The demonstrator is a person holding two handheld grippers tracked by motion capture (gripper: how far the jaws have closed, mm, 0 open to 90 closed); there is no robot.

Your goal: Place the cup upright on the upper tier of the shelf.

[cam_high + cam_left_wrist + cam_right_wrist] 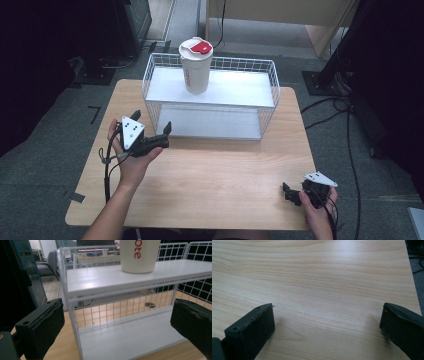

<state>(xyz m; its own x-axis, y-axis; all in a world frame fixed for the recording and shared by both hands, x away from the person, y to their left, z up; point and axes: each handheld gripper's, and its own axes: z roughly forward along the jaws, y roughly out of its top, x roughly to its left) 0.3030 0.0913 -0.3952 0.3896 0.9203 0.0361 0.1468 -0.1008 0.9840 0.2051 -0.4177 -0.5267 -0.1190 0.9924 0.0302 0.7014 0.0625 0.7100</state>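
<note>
A white tumbler [195, 66] with a red flap on its lid stands upright on the top shelf of a white wire rack [210, 90] at the back of the wooden table [215, 175]. My left gripper [152, 120] is open just in front of the rack's left front corner, holding nothing. In the left gripper view the tumbler [140, 256] stands up and to the right, on the rack's top shelf [105, 281], with my left gripper [116, 315] wide open facing the lower shelf. My right gripper [291, 193] rests low near the table's front right, open and empty [327, 315].
The rack's lower shelf [210, 122] holds nothing. Bare wood [319, 277] lies ahead of the right gripper. Cables [345, 130] trail on the floor to the right, beside a black stand base [322, 80]. Dark equipment [132, 25] stands at the back left.
</note>
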